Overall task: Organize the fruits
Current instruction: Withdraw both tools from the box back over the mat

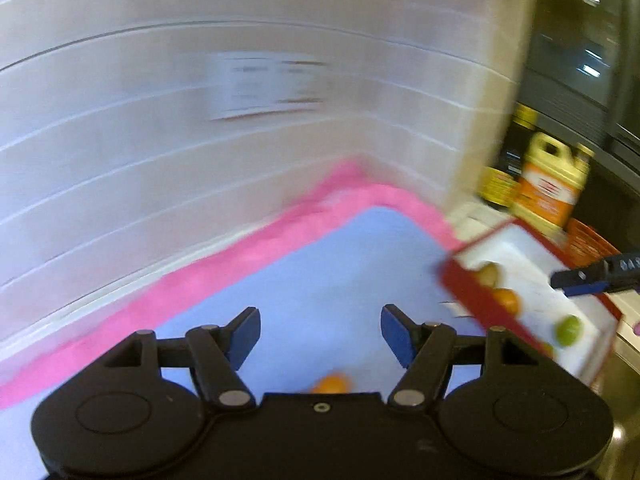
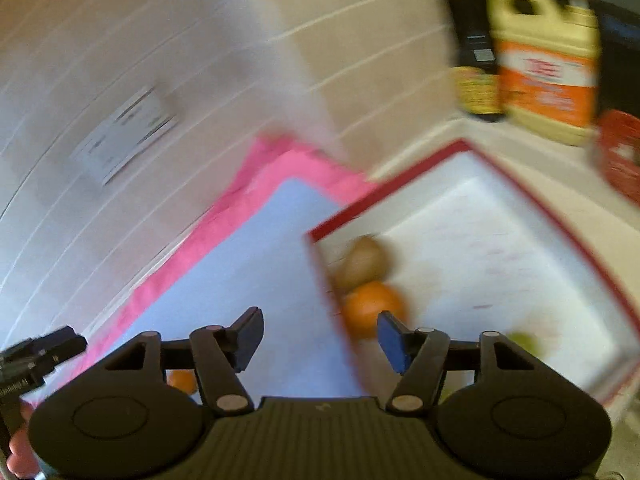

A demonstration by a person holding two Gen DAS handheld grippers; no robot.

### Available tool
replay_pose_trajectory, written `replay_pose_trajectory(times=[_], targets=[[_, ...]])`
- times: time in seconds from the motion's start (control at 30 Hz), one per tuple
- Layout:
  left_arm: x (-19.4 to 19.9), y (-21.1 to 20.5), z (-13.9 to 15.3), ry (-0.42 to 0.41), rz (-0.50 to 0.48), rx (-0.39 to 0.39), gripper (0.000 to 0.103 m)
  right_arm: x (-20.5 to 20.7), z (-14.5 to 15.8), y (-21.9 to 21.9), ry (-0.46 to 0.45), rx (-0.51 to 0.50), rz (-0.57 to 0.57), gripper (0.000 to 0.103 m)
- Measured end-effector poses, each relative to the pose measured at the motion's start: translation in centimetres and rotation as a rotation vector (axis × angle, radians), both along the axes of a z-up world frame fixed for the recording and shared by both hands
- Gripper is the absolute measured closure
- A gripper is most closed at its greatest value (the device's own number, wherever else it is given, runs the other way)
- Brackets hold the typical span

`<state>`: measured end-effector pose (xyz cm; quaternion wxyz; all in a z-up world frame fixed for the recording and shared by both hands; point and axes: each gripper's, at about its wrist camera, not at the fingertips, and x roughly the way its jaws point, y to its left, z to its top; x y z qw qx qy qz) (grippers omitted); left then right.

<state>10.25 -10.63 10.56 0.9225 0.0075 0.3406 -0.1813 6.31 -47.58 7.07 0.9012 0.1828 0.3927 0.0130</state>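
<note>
A white tray with a red rim [image 2: 472, 216] [image 1: 476, 292] sits right of a blue mat with a pink border [image 1: 320, 264] [image 2: 248, 264]. In the tray lie a brownish fruit [image 2: 362, 262], an orange [image 2: 370, 308] and a green fruit [image 1: 568, 330] [image 2: 524, 342]. Another orange [image 1: 332, 384] [image 2: 182, 380] lies on the mat, just behind my left gripper's body. My left gripper [image 1: 318, 336] is open and empty above the mat. My right gripper [image 2: 320, 336] is open and empty, straddling the tray's near left rim. The right gripper's tip [image 1: 592, 276] shows over the tray.
A tiled wall [image 1: 200, 140] rises behind the mat, with a paper label [image 1: 272, 84]. A yellow and orange jug [image 2: 548, 60] and dark bottles [image 2: 476, 80] stand behind the tray. A red basket [image 2: 620, 156] is at the far right.
</note>
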Motion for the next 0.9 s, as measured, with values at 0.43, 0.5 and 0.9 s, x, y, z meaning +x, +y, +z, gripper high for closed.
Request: replay_pose_trajectory(times=[0.43, 0.5, 0.9], targets=[[-7.2, 10.8, -6.9, 0.165, 0.283, -0.064, 0.023, 2.1, -6.2, 18.3, 0.089, -0.154, 0.37, 0.024], [-7.6, 9.7, -8.1, 0.182, 0.234, -0.067, 0.023, 1.5, -8.1, 20.1, 0.118, -0.178, 0.402, 0.024], [-3.8, 6.1, -12.3, 0.232, 0.074, 0.112, 0.023, 1.8, -11.1, 23.9, 0.143, -0.369, 0.406, 0.039]])
